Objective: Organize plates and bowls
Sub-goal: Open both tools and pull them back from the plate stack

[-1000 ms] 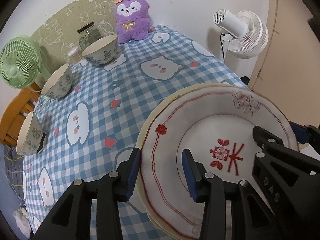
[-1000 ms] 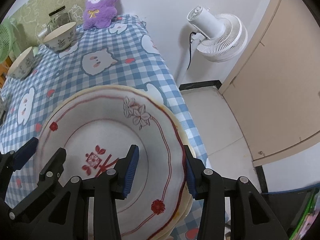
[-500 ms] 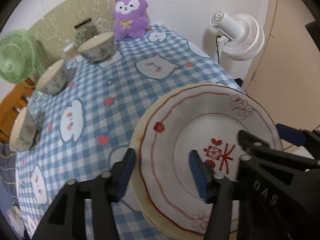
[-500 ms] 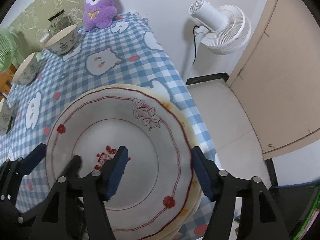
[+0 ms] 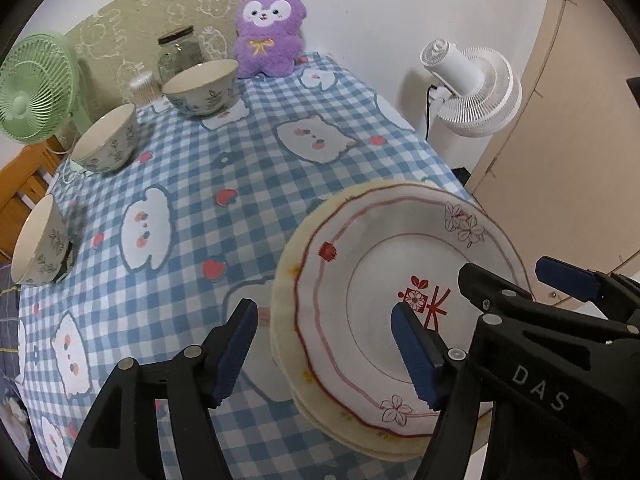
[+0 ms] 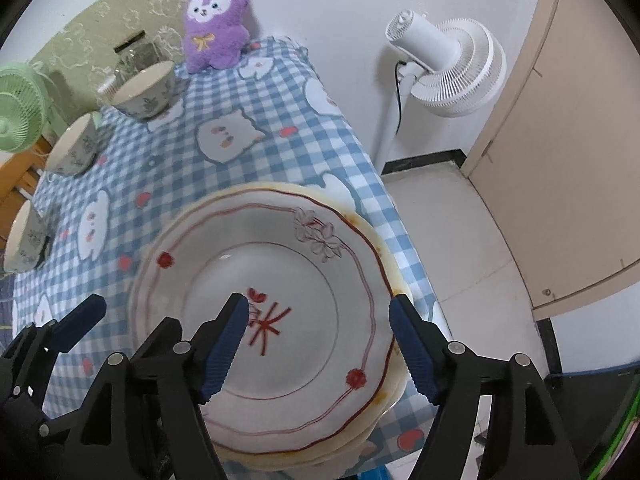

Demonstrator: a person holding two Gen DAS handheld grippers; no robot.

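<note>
Both tools have let go of the plates point(image 5: 360, 264) since a second ago, lifting off them. Left tool point(image 5: 324, 354) and right tool point(image 6: 316, 346) are opening, pads clear of the rims, nothing gripped. Stack sits at the bench point(image 5: 248, 152) corner (right edge overhanging, I judge); a snagging pad could tip it floorward. Bowls point(image 5: 200, 86) wait far left.

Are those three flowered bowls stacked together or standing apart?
Apart. Each bowl sits upright alone on the checked cloth.
</note>
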